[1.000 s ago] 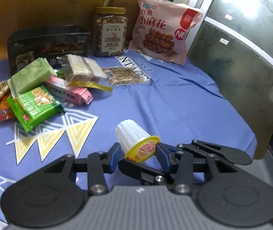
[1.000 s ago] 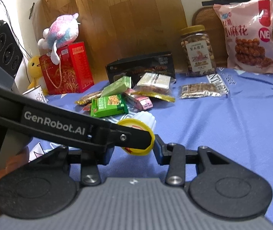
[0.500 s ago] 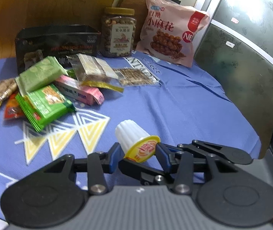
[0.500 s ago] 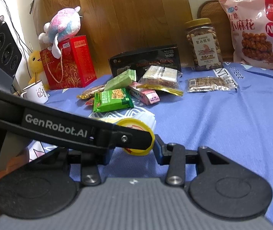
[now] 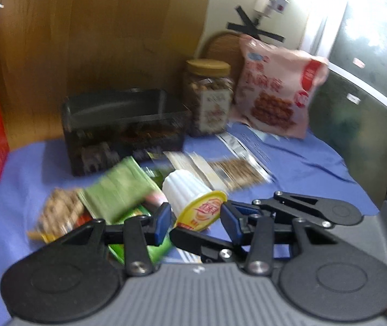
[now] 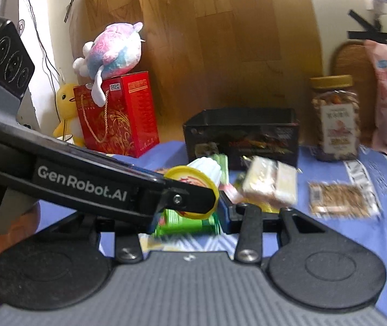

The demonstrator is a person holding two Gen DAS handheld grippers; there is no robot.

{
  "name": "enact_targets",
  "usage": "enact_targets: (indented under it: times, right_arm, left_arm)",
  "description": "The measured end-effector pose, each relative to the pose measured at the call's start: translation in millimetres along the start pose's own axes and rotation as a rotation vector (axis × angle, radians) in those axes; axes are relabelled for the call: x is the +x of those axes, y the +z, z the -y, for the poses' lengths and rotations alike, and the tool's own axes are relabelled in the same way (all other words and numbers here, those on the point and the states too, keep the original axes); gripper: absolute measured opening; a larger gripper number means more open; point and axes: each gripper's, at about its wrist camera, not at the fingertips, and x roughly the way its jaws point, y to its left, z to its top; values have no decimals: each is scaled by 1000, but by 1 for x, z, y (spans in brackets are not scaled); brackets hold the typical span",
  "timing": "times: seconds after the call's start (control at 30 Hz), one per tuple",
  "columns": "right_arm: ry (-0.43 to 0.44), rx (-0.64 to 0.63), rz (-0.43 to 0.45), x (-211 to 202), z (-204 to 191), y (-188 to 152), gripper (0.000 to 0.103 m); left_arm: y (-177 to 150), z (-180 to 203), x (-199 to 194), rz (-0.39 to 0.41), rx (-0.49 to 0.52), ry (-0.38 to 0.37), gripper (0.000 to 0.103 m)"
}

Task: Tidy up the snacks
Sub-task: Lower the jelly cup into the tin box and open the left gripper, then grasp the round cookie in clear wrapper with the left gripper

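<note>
- Open blue cloth on the right of the surface, free up to the curved edge beside the dark glass door.
- Crowded back row: red box with a plush toy on top, black open box, nut jar, pink snack bag leaning upright at the far right.
- Wooden board standing against the wall behind the boxes.
- Loose packets heaped in front of the black box: green wrapper, clear pack of pale bars, flat packet of brown biscuits lying apart to the right.
- Left tool narrowed onto a small white ribbed cup with a yellow foil lid; blue pads pressed against both sides near the lid, cup tilted with the lid toward the camera, lifted clear of the cloth above the heap.
- Right tool about half open, reaching in just behind the left tool; left finger hidden by the left tool's arm, so contact with the cup's yellow rim impossible to judge.
</note>
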Motion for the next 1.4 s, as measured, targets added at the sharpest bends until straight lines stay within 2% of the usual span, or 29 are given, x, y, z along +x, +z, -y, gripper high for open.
enact_targets:
  times: [0.23, 0.37, 0.53, 0.6, 0.67, 0.73, 0.97, 1.1, 1.2, 1.27, 1.33, 1.4]
  right_arm:
    - [-7, -49, 6, 64, 16, 60, 45]
    - [-9, -47, -11, 106, 35, 90, 45]
    - [-54, -101, -53, 148, 47, 94, 46]
    - [-66, -119, -67, 157, 50, 89, 47]
    - [-73, -122, -46, 158, 54, 84, 48]
    - [-60, -90, -24, 149, 56, 82, 49]
    - [-57, -30, 4, 86, 64, 85, 49]
    - [-104, -30, 2, 39, 73, 131, 37]
    - [-123, -40, 75, -8, 72, 182, 37]
    - [-104, -28, 152, -44, 66, 209, 37]
    - [-49, -4, 211, -71, 61, 219, 38]
    - [-3, 21, 199, -75, 59, 207, 38]
  left_arm:
    - [76, -47, 40, 34, -39, 34, 42]
    - [106, -66, 74, 26, -48, 66, 41]
    - [113, -85, 111, -20, -75, 69, 41]
    - [111, -89, 121, -27, -81, 82, 45]
    - [109, -91, 124, -27, -86, 98, 46]
    - [108, -94, 117, -13, -94, 93, 50]
    - [100, -98, 54, 48, -76, 140, 48]
    - [95, -100, 16, 62, -54, 193, 48]
    - [89, -103, -13, 87, -49, 223, 48]
    - [78, -106, -27, 88, -76, 208, 48]
    - [63, -107, -29, 70, -109, 181, 48]
    - [45, -109, -26, 32, -152, 144, 48]
